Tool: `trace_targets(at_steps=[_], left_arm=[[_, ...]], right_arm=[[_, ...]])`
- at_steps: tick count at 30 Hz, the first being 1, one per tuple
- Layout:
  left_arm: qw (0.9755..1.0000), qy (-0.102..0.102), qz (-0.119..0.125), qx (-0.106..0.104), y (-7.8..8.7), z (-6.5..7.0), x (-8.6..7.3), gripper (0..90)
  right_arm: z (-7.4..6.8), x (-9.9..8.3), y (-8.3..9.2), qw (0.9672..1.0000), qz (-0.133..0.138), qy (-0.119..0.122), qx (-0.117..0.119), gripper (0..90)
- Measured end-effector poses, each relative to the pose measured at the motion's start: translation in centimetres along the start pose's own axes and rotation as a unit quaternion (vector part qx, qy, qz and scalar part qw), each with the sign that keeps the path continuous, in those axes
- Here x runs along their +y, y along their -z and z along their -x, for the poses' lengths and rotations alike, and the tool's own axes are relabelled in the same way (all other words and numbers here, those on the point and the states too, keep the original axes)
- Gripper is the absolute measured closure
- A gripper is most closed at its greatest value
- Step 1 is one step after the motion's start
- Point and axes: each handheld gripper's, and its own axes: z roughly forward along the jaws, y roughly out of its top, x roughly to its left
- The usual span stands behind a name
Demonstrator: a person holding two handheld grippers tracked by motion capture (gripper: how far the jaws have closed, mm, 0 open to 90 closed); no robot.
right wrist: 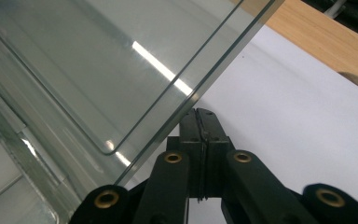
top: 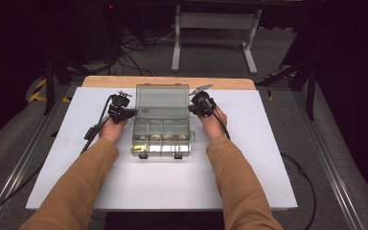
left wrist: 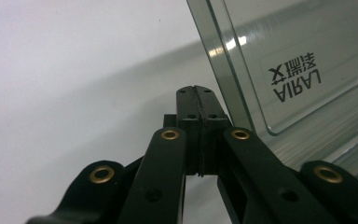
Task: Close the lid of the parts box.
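A clear plastic compartment box (top: 163,136) sits mid-table with its lid (top: 162,101) raised upright at the back. Small parts lie in its front compartments. My left gripper (top: 133,113) is at the lid's left edge, shut with nothing between its jaws; in the left gripper view its tips (left wrist: 196,91) rest just beside the lid (left wrist: 279,51), which bears printed lettering. My right gripper (top: 190,107) is at the lid's right edge, also shut and empty. The right gripper view has its tips (right wrist: 201,113) against the clear lid's rim (right wrist: 223,60).
The box stands on a white board (top: 249,158) over a wooden table top (top: 115,81). Tan sleeves and cables flank the box. Beyond the table are a grey floor, cables and a white frame (top: 215,33).
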Motion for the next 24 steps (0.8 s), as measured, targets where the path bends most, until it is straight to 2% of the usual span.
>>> trace_targets(at_steps=[5,11,24], left_arm=[[0.9999,-0.009,0.008,0.01,0.1,0.1,0.1,89.8],[0.9998,-0.007,0.014,0.012,0.4,0.1,0.1,89.7],[0.9996,-0.009,0.026,0.007,1.1,0.1,0.4,89.8]], right_arm=[[0.1,0.2,0.4,0.9999,0.01,0.001,-0.003,90.0],[0.2,0.6,0.8,0.9998,0.02,0.004,-0.007,90.0],[0.2,0.8,1.5,0.9993,0.036,0.006,-0.003,90.0]])
